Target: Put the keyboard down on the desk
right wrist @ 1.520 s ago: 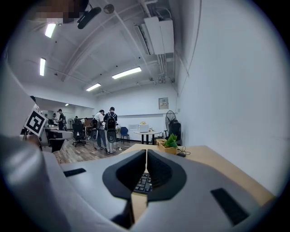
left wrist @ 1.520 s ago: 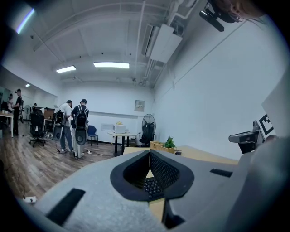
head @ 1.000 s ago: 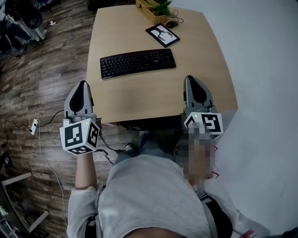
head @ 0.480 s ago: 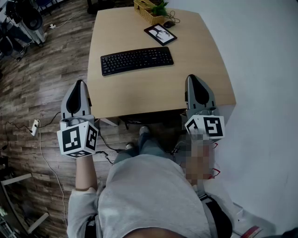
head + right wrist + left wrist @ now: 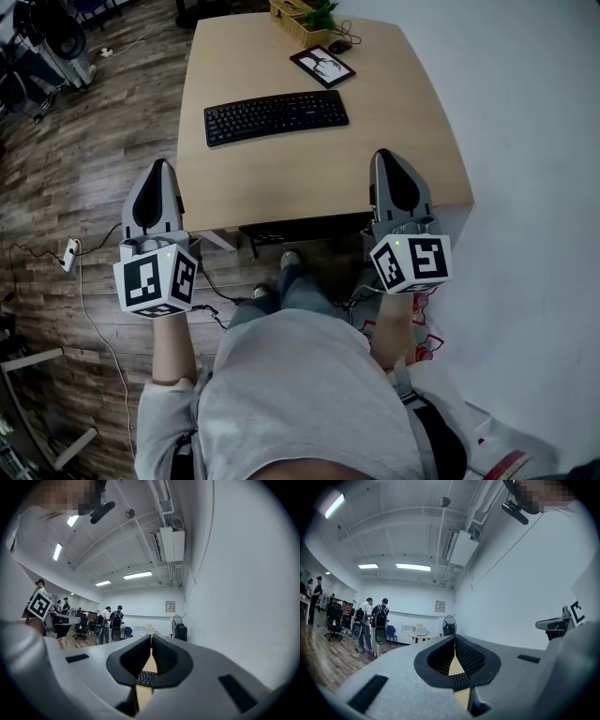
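Observation:
A black keyboard (image 5: 277, 116) lies flat on the light wooden desk (image 5: 309, 178), across its middle. Both grippers hover at the near edge of the desk, well short of the keyboard. My left gripper (image 5: 159, 169) is over the desk's left front corner, shut, with nothing in it. My right gripper (image 5: 385, 160) is over the right front part, also shut and empty. In the left gripper view a strip of the keyboard (image 5: 460, 680) shows through the jaw window; in the right gripper view the keyboard (image 5: 146, 678) shows the same way.
At the desk's far end are a framed picture (image 5: 322, 66), a mouse (image 5: 340, 46) and a basket with a plant (image 5: 304, 19). Cables and a power strip (image 5: 68, 255) lie on the wooden floor at left. Several people stand far off in the room.
Both grippers have drawn back slightly toward the person, away from the keyboard. The keyboard has stayed flat on the desk.

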### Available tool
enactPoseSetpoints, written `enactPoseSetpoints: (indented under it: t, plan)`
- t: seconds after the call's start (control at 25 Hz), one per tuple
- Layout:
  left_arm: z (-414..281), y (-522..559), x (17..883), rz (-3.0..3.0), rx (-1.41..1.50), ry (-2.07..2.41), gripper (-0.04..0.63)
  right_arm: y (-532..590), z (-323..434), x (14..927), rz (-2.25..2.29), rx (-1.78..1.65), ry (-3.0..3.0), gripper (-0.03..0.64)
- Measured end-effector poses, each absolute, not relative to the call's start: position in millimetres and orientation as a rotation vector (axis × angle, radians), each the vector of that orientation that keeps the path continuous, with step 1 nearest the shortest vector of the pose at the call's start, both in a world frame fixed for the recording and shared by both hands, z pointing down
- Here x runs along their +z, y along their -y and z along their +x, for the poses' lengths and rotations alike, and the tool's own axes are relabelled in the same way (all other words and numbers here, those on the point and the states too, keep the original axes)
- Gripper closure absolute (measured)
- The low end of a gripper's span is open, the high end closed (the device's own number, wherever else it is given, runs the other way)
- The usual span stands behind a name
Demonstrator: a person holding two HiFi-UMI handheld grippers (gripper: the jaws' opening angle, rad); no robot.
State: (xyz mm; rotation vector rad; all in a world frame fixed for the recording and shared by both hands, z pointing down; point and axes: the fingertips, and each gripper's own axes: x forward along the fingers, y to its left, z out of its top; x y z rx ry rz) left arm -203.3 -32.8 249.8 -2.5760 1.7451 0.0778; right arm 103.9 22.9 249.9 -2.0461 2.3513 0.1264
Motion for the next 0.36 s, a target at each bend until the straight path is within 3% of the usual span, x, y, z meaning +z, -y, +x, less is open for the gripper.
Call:
enactPoseSetpoints:
  t: [0.36]
  plan:
    - [-205.8, 24.7, 249.1, -2.575, 0.07, -1.747, 0.583, -31.6, 98.0, 245.3, -2.04, 0.144, -2.362, 0.601]
